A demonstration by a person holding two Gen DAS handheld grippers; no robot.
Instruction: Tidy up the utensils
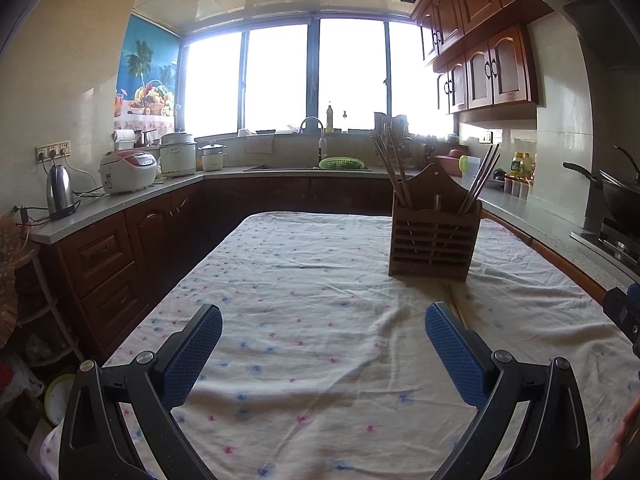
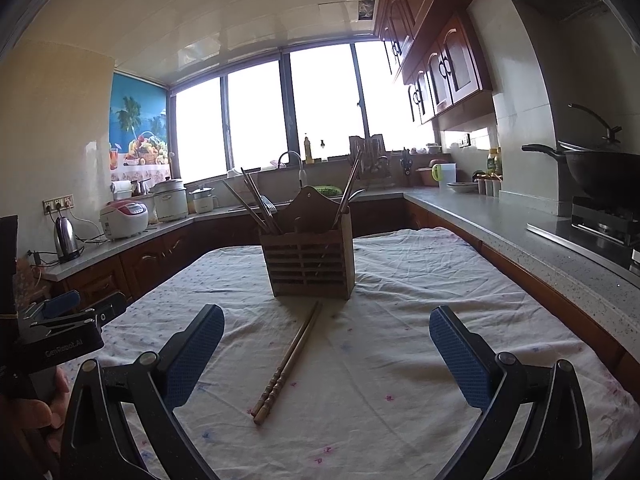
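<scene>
A wooden slatted utensil holder (image 2: 310,258) stands upright on the cloth-covered table (image 2: 400,344), with chopsticks and a fork (image 2: 266,204) leaning in it. It also shows in the left wrist view (image 1: 434,240). A pair of wooden chopsticks (image 2: 286,364) lies flat on the cloth in front of the holder, between the fingers of my right gripper (image 2: 326,344), which is open and empty above the cloth. In the left wrist view the pair (image 1: 456,304) shows partly behind one finger. My left gripper (image 1: 322,342) is open and empty, to the left of the holder.
Grey counters run around the table on three sides. A kettle (image 1: 60,192) and rice cookers (image 1: 128,170) stand on the left counter, a sink (image 1: 312,166) at the back, a wok (image 2: 600,168) on a stove at the right. My left gripper body (image 2: 60,328) shows at the table's left edge.
</scene>
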